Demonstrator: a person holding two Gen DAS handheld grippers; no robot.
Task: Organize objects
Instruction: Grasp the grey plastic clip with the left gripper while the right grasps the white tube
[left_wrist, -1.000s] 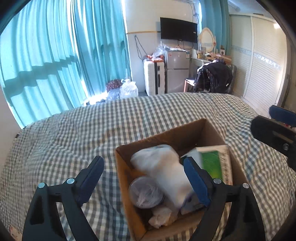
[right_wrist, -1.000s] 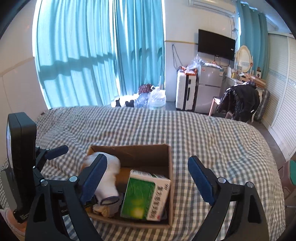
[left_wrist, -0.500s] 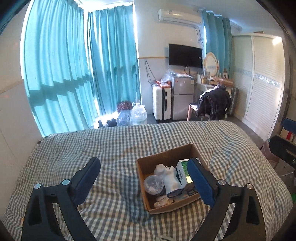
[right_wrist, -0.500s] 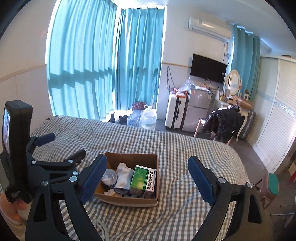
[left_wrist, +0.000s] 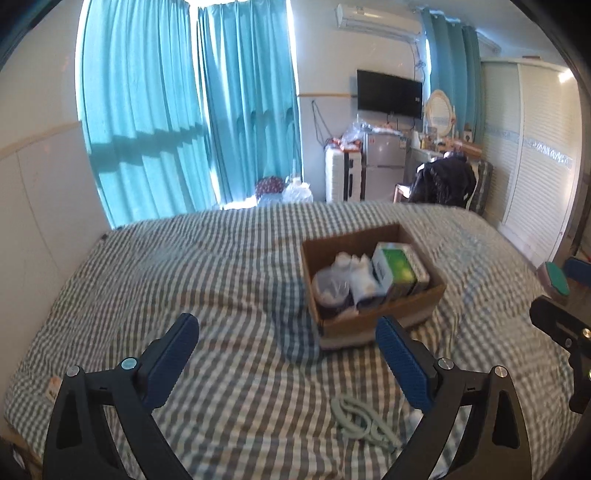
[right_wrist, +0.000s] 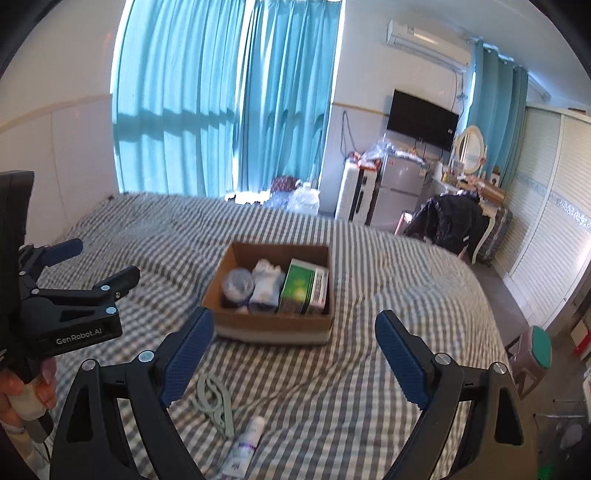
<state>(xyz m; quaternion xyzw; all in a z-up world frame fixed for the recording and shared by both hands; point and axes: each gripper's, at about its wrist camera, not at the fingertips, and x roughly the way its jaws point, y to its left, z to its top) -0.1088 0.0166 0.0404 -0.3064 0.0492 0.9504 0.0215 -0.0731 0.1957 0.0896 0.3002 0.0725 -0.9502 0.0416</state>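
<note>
A cardboard box (right_wrist: 273, 295) is being shown at the centre of the right wrist frame, resting on a grey-and-white checked bed (right_wrist: 388, 280), while 2 hand-held grippers are being held back from it. The left gripper (left_wrist: 288, 354) is being seen with its blue pads spread wide and nothing between them, and the right gripper (right_wrist: 295, 350) is likewise being held agape and empty. Inside the box, a round lidded container (right_wrist: 238, 282), a bundle of white socks (right_wrist: 264, 284) and a green carton (right_wrist: 301, 288) are being kept side by side, packed close. 2 items are being left outside it in the lower part of the right wrist frame: a pale green folding hanger (right_wrist: 214, 402) lying flat on the sheet, and just beside it a small white tube (right_wrist: 245, 446) near the bottom edge. A hand (right_wrist: 22, 391) is being glimpsed at the lower left, wrapped round the left gripper's handle. Judged from this layout, the sorting is being left unfinished. Trouble is being invited by the soft bedding: the flat hanger could be pressed into the sheet and fabric pinched along with it, and the slim tube could be rolled away if it is nudged off-centre. The crowded box is also offering little room, so a careless drop could be ending on the rim.
</note>
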